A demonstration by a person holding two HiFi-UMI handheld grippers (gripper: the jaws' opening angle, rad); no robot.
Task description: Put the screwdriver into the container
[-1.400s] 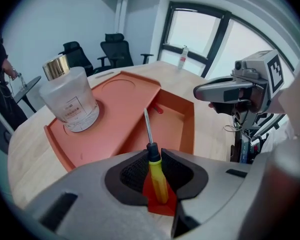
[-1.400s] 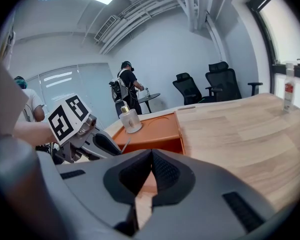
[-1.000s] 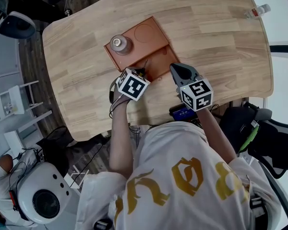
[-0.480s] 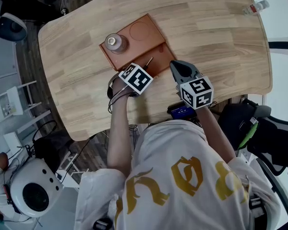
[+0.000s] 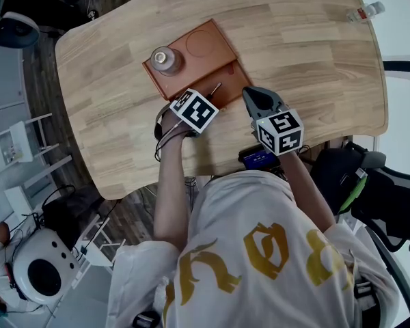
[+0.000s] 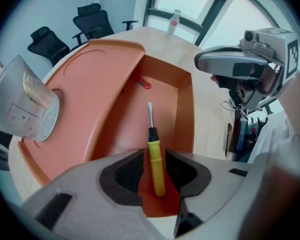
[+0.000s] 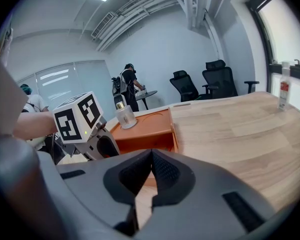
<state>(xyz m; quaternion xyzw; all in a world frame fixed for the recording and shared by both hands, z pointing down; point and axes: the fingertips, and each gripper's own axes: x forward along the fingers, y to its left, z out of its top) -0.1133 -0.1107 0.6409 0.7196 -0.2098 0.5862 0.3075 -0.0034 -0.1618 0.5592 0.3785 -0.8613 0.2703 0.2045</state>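
Note:
The yellow-handled screwdriver (image 6: 156,166) lies in the low compartment of the orange container (image 6: 165,91), shaft pointing away from me. My left gripper (image 6: 154,159) straddles its handle with its jaws opening; a gap shows on each side and the pads do not press on it. In the head view the screwdriver's tip (image 5: 214,89) pokes out past the left gripper (image 5: 202,98) at the near end of the container (image 5: 205,46). My right gripper (image 5: 254,98) rests beside the container's right corner, shut (image 7: 151,156) with nothing in it.
A glass jar (image 5: 162,60) stands on the container's raised shelf. A small red piece (image 6: 142,83) lies further along the compartment. A clear bottle (image 5: 366,12) stands at the table's far right edge. Office chairs and people are beyond the table.
The left gripper has shifted slightly toward the container. The screwdriver's tip, hidden a second ago, now shows beyond it over the compartment. The right gripper has stayed put.

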